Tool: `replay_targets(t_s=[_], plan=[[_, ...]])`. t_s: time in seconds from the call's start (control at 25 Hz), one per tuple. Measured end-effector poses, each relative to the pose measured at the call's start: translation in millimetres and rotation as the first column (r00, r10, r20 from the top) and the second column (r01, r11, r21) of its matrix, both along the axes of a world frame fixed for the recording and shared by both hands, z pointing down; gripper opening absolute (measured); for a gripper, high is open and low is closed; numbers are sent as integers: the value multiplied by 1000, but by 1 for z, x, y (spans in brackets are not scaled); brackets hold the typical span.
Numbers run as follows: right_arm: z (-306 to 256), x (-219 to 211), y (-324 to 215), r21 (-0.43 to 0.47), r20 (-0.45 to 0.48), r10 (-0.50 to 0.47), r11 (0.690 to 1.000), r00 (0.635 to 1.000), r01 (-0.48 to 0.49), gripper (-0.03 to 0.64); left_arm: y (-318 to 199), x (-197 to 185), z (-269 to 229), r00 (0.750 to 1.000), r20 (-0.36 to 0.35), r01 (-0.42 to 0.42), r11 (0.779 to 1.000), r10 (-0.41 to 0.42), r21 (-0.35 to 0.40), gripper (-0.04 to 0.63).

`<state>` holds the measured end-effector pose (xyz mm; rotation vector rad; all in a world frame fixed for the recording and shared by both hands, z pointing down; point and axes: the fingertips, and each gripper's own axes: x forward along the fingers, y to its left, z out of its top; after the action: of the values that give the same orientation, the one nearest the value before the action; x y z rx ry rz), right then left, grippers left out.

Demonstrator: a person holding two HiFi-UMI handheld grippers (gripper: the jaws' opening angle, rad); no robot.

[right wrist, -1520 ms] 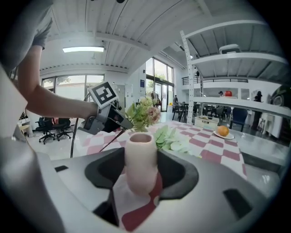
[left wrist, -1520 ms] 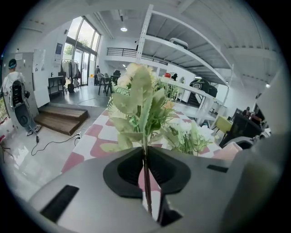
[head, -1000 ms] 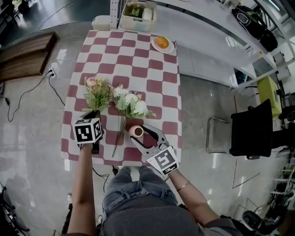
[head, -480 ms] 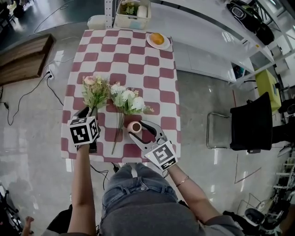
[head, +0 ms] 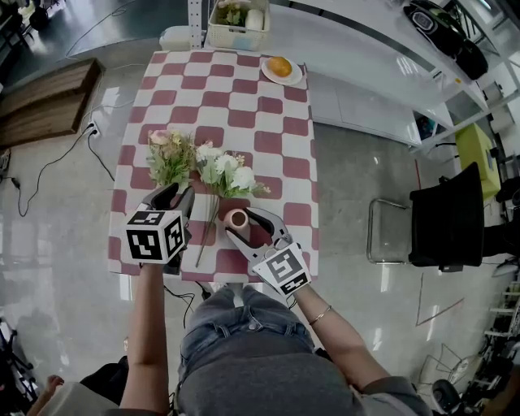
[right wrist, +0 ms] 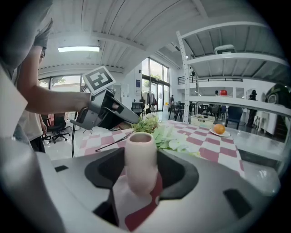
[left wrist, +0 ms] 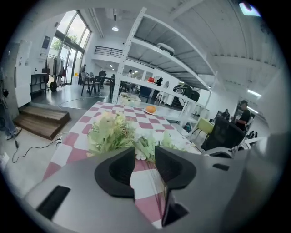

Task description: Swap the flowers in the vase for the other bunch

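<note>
A small pink vase (head: 237,218) stands empty near the table's front edge, and my right gripper (head: 244,225) is shut on it; in the right gripper view the vase (right wrist: 141,145) fills the gap of the gripper (right wrist: 141,157). A bunch with pink flowers (head: 171,158) lies on the checked cloth. Beside it lies a white bunch (head: 227,175), its long stem pointing at me. My left gripper (head: 175,197) hovers just short of the pink bunch (left wrist: 111,132). Its jaws have just been opening, and in the left gripper view the gripper (left wrist: 144,157) has nothing between them.
A plate with an orange (head: 280,69) and a white basket (head: 236,16) sit at the table's far end. A black chair (head: 443,223) stands on the floor to the right, and a wooden platform (head: 41,97) lies to the left. The table (head: 284,162) has a red-and-white checked cloth.
My left gripper has opened, let go of the pink bunch's stems and lifted back toward me. The pink bunch now lies on the cloth. The right gripper and vase have not moved.
</note>
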<state>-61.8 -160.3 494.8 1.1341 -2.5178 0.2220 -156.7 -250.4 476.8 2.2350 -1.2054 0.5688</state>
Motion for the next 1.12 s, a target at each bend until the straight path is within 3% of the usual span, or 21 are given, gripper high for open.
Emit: replay_targets(t_s=[0.48, 1.12], plan=[[1, 1, 0, 4, 6, 3, 1000, 1000, -3, 235, 16, 54, 41, 994, -17, -109, 989, 108, -105, 204], [3, -1, 0, 3, 2, 7, 1000, 1000, -7, 235, 14, 74, 82, 978, 82, -172, 962, 193, -211, 224]])
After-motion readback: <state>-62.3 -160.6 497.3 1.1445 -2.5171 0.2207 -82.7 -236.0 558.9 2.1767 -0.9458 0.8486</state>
